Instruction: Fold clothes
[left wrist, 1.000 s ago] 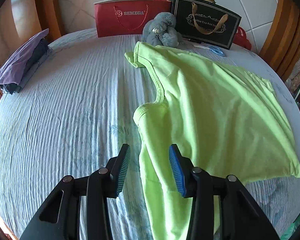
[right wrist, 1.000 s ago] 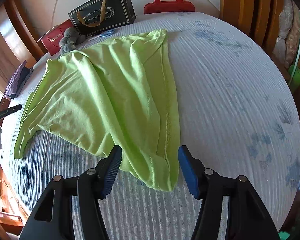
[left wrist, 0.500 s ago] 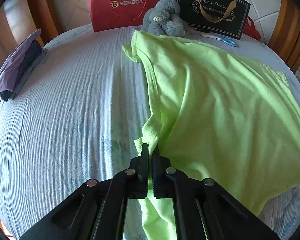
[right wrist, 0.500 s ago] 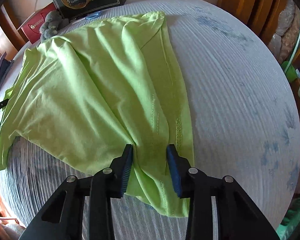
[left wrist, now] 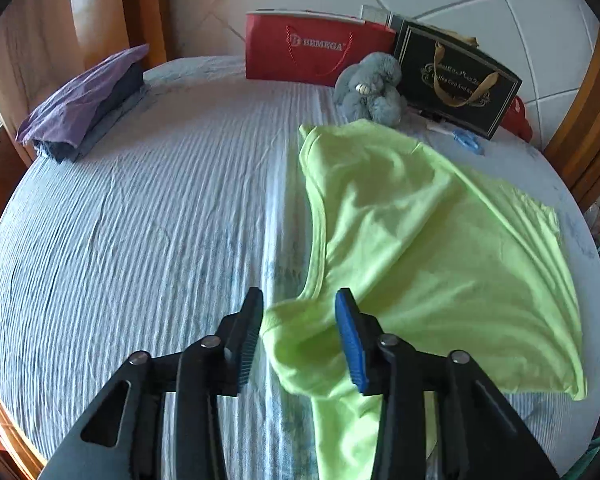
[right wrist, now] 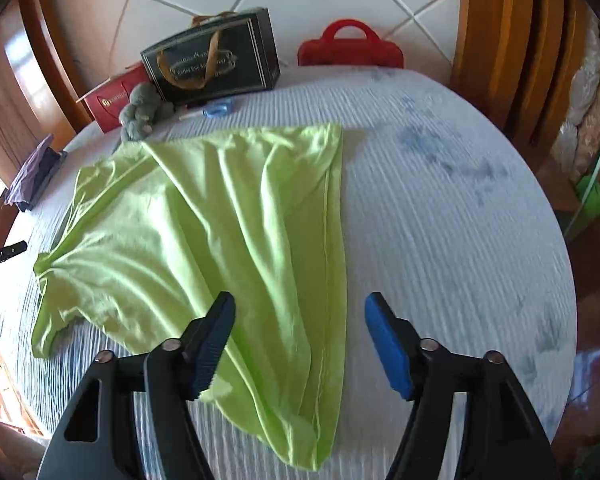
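A lime-green shirt lies rumpled on a bed covered in pale blue ribbed cloth, filling the right half of the left wrist view from about 12 o'clock round to 5 o'clock. The left gripper hovers over the shirt's near bunched edge at 6 o'clock, its fingers spread apart with a fold of the green fabric lying between them (neither pad visibly presses on it).

In the right wrist view the shirt spreads from centre toward 9 o'clock, one long hemmed edge running down to 6 o'clock. The right gripper sits above that lower part with its fingers wide open, nothing pinched; the left finger overlaps the cloth in the picture, the right one stands over bare bed.

Along the far side, near 12 o'clock in the left wrist view, stand a red bag and a black gift bag, with a grey plush toy in front of them. A folded purple and dark pile rests at 10 o'clock. Blue scissors lie beside the black bag, just beyond the shirt.
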A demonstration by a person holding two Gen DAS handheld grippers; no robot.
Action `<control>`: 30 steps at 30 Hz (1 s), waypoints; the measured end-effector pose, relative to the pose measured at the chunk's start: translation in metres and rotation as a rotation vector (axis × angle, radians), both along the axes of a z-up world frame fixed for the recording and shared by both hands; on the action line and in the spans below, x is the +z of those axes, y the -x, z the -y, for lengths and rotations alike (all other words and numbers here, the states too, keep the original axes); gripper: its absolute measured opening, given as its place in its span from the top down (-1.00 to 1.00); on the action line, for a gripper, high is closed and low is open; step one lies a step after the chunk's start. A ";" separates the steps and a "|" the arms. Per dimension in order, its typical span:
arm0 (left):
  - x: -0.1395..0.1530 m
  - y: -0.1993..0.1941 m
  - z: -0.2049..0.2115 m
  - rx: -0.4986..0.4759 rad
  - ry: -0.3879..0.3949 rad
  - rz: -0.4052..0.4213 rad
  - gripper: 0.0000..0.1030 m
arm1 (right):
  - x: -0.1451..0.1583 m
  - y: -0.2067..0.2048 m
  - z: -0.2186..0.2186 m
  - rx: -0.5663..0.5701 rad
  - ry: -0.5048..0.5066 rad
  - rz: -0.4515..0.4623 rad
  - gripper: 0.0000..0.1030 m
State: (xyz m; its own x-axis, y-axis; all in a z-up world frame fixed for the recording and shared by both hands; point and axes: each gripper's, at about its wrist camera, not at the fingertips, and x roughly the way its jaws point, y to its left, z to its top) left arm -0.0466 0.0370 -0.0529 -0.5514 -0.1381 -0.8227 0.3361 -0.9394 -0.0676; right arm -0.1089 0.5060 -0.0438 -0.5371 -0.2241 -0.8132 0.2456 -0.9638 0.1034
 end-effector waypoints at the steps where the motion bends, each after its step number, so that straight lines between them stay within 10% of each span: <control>1: 0.010 0.013 -0.002 -0.017 0.009 -0.036 0.01 | 0.006 0.015 0.004 0.006 -0.003 -0.021 -0.74; 9: 0.009 0.146 0.000 -0.108 0.064 -0.046 0.01 | 0.000 0.140 0.028 -0.036 0.002 -0.004 -0.69; 12: -0.006 0.178 0.001 -0.132 0.085 -0.019 0.01 | -0.011 0.174 0.034 -0.047 -0.001 0.035 -0.24; 30: -0.083 0.263 0.007 -0.234 0.088 0.038 0.22 | -0.075 0.232 0.050 -0.032 -0.086 0.171 -0.59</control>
State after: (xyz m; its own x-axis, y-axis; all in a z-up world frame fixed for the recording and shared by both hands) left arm -0.3093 0.0299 -0.1356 -0.5460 -0.0817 -0.8338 0.1092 -0.9937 0.0259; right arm -0.3412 0.4560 -0.1184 -0.3952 -0.1351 -0.9086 0.2004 -0.9780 0.0582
